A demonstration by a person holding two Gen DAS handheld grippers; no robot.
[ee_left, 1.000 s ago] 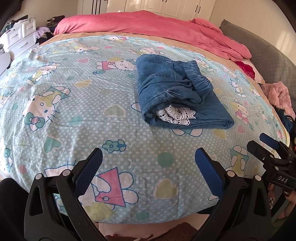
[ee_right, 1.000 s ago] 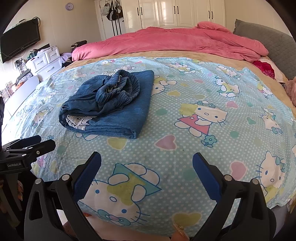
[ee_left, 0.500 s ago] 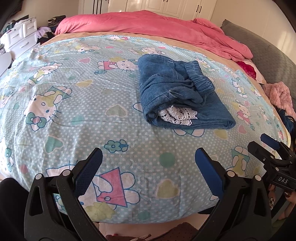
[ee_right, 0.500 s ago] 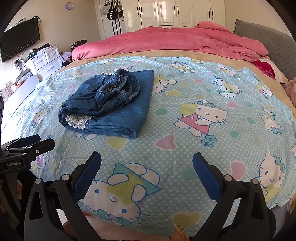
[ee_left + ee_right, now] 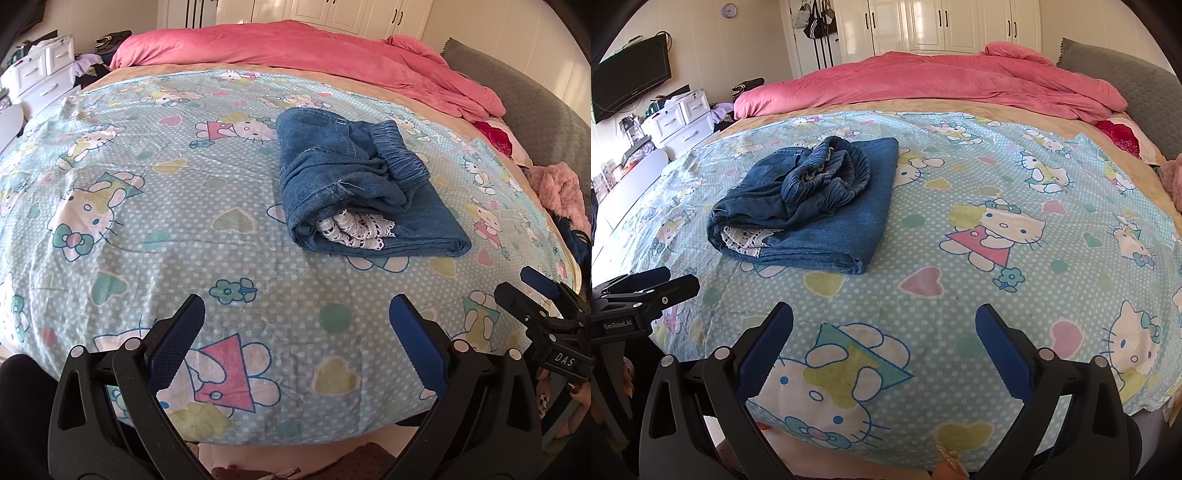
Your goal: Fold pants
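— Bedroom scene: what covers the bed?
— Blue cartoon-cat sheet (image 5: 155,206), with a pink duvet (image 5: 303,48) bunched along the far side.
— And the pants (image 5: 354,192)?
— Folded into a denim bundle on the sheet, white lace poking out at its near end.
— The tongs?
— Left gripper (image 5: 297,325) and right gripper (image 5: 884,328) both gape wide, holding nothing, near the bed's edge.

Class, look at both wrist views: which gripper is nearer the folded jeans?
Roughly equal; neither is clearly nearer. The left gripper sits at the bed's near edge, jeans ahead and slightly right. The right gripper sits there too, jeans ahead-left. Both open, apart from them.
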